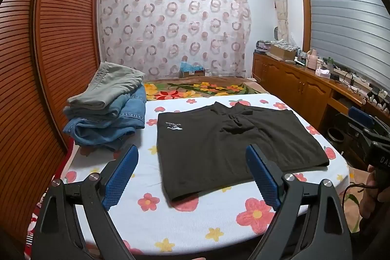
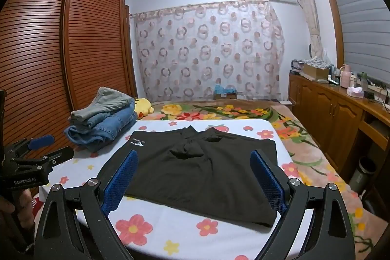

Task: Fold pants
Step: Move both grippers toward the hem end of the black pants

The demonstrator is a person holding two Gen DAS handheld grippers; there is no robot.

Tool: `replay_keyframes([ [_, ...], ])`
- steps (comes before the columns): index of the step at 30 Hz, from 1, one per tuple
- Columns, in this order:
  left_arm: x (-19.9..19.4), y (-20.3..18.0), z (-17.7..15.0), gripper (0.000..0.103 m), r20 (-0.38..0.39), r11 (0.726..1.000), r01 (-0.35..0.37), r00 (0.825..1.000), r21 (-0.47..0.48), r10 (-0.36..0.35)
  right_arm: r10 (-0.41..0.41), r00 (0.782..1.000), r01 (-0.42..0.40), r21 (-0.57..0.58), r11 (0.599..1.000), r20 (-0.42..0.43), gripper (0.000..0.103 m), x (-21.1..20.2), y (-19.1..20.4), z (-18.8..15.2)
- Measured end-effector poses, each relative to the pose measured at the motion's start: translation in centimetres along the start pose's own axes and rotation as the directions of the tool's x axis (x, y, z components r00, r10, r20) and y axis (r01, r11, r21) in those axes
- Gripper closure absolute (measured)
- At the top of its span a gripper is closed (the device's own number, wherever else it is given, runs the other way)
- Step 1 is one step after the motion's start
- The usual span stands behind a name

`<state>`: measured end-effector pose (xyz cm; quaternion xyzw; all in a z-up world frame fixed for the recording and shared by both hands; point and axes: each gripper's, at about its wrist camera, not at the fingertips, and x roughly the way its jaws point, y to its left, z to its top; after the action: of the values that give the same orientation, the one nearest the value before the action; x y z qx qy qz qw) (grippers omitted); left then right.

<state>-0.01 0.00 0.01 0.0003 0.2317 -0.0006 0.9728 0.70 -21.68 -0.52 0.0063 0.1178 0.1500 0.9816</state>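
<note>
Black pants (image 1: 226,150) (image 2: 199,172) lie flat on the white flowered board (image 1: 195,223) (image 2: 170,235), folded into a wide block with a small white logo near the far left corner. My left gripper (image 1: 192,155) hangs above the near edge of the pants, jaws wide open, nothing between its blue pads (image 1: 121,177). My right gripper (image 2: 193,160) hovers over the near side of the pants, also wide open and holding nothing. From the right wrist view the left gripper (image 2: 52,146) shows at the far left; the right gripper (image 1: 365,121) appears at the right edge of the left wrist view.
A stack of folded clothes, grey-green trousers (image 1: 109,87) (image 2: 107,101) on blue jeans (image 1: 109,123) (image 2: 104,128), sits at the board's far left. A slatted wooden wardrobe (image 1: 48,52) stands left, a wooden cabinet (image 1: 292,79) (image 2: 329,109) with clutter right. A yellow plush toy (image 2: 143,106) lies behind the stack.
</note>
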Motion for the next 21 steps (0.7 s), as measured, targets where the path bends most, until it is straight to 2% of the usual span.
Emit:
replay_keyframes([
  [21,0.01,0.03,0.0,0.013,0.003,1.0,0.003,1.0,-0.007,-0.003,0.003,1.0,-0.003,0.0,1.0,-0.008,0.009,-0.15,-0.4,-0.02],
])
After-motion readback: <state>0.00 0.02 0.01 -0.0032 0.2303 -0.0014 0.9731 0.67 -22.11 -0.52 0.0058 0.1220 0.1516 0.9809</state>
